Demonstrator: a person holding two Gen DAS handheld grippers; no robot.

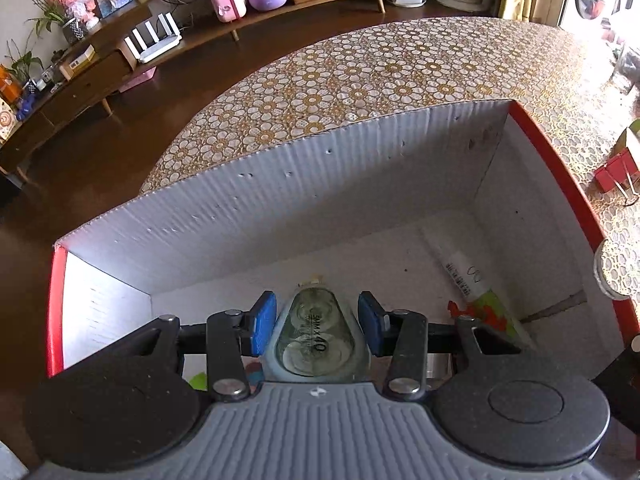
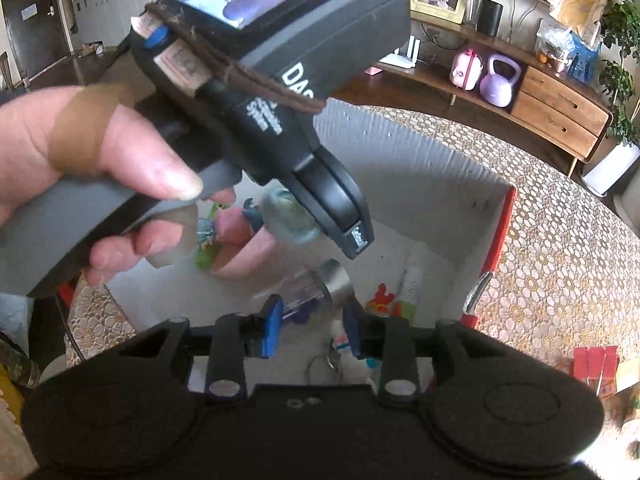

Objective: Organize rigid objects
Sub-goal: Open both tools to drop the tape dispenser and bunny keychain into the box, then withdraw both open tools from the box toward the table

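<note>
A white cardboard box with red outer edges point(image 1: 560, 168) stands open on the table. My left gripper point(image 1: 316, 322) hangs over its inside, shut on a clear tape pack point(image 1: 316, 332) printed "5MM x 10". In the right wrist view a hand point(image 2: 80, 140) holds that gripper, and the clear pack point(image 2: 288, 216) shows between its fingers above the box point(image 2: 500, 232). My right gripper point(image 2: 313, 330) is open over the box's near side. Just beyond its pads is a blurred clear cylinder with a silver cap point(image 2: 320, 286), and neither pad presses on it.
Inside the box lie a white and green tube point(image 1: 476, 284), a red toy piece point(image 1: 480, 314), a keyring with a white charm point(image 2: 348, 356) and a green item point(image 2: 208, 256). A floral tablecloth point(image 1: 400, 68) surrounds the box. A red binder clip point(image 1: 614, 174) lies to the right.
</note>
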